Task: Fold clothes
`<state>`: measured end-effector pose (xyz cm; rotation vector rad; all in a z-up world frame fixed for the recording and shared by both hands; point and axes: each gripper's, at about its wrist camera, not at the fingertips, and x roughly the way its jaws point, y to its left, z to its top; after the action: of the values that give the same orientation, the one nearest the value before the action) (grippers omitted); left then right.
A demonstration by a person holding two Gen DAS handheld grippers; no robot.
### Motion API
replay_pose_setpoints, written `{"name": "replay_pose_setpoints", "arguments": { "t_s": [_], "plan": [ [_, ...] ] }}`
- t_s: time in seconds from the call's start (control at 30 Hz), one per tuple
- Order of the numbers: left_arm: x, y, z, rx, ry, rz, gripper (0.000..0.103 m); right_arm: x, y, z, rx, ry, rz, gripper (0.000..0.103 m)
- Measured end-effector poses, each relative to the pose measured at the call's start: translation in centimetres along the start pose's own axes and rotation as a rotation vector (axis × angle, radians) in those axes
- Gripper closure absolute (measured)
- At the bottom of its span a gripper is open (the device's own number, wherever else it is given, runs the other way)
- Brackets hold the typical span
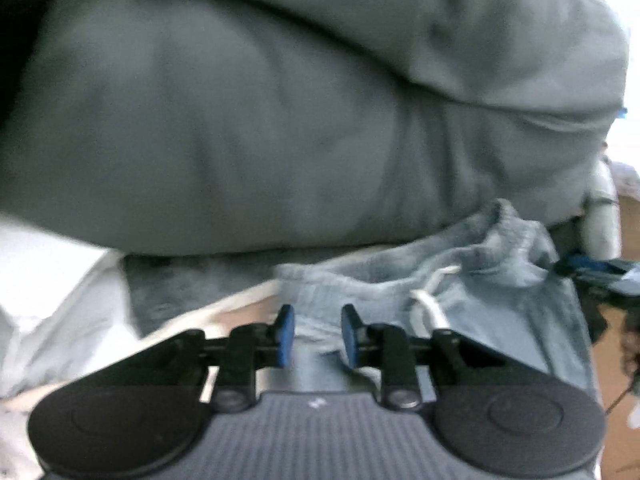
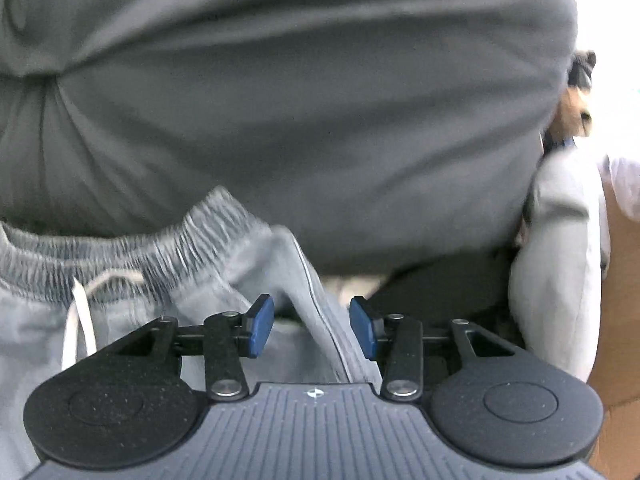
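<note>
Grey sweatpants (image 1: pixel 472 292), white drawstring (image 1: pixel 430 304) showing, are bunched before a person's grey-clad torso (image 2: pixel 300 120); both the left claw (image 1: pixel 316 334) and the right claw (image 2: pixel 312 326) are spread, fabric between the pads, not pinched.

Count of what shows

Two grippers: left gripper (image 1: pixel 316 334) and right gripper (image 2: pixel 312 326), each with two blue pads (image 1: pixel 286 334), four pads in all. One pair of grey sweatpants (image 2: pixel 224 248) with one white drawstring (image 2: pixel 78 312). One person's grey shirt (image 2: pixel 300 120). One white cloth (image 1: pixel 60 300).
</note>
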<state>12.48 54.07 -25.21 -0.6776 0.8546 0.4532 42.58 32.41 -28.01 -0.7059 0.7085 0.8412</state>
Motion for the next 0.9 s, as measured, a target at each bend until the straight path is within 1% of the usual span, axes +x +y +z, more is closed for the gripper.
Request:
{"name": "replay_pose_setpoints", "arguments": {
  "t_s": [0.07,0.27,0.4,0.47,0.6,0.77,0.87,0.9],
  "plan": [
    [0.6,-1.6,0.2,0.022,-0.006,-0.049,0.077,-0.2,-0.6,-1.3,0.024,0.004,-0.002,0.054],
    [3.2,-7.0,0.1,0.095,-0.005,-0.132,0.077,-1.9,-2.8,-5.2,0.119,-0.001,0.001,0.054],
    [5.2,-10.3,0.0,0.140,0.000,-0.180,0.077,-1.9,-3.3,-7.5,0.109,0.025,0.026,0.055],
    [6.4,-11.9,0.0,0.161,0.006,-0.205,0.077,-1.3,-3.6,-8.5,0.097,0.049,0.020,0.055],
    [9.2,-14.9,0.5,0.203,0.024,-0.257,0.077,0.3,-4.7,-10.1,0.114,0.089,-0.003,0.055],
    [12.4,-18.1,1.1,0.269,0.044,-0.284,0.077,1.8,-6.0,-11.2,0.131,0.114,-0.038,0.055],
    [14.2,-19.6,1.3,0.323,0.043,-0.259,0.077,2.2,-6.4,-11.2,0.126,0.112,-0.051,0.056],
    [14.6,-19.8,1.5,0.321,0.043,-0.250,0.077,2.3,-6.5,-11.2,0.124,0.112,-0.056,0.056]
  ]
}}
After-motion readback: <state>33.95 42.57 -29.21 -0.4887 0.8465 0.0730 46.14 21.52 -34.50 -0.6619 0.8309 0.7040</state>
